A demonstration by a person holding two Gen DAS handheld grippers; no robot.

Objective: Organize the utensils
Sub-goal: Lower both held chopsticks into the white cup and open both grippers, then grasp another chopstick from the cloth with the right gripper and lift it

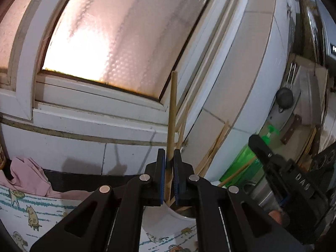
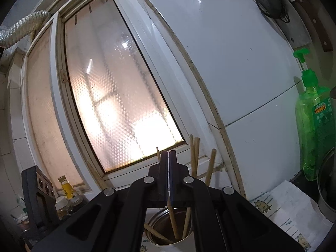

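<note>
Both grippers are matte black plastic. The left gripper point(image 1: 169, 163) has two flat fingers point(image 1: 161, 168) with ribbed blue pads on the inner faces. Each finger hangs on two black link arms, with long slots cut in them and round silver pivot pins at the joints. The right gripper point(image 2: 168, 161) has the same black fingers, slotted links and silver pins. In the left view, at about 4 o'clock, its body carries pale raised letters and one small screw.
</note>
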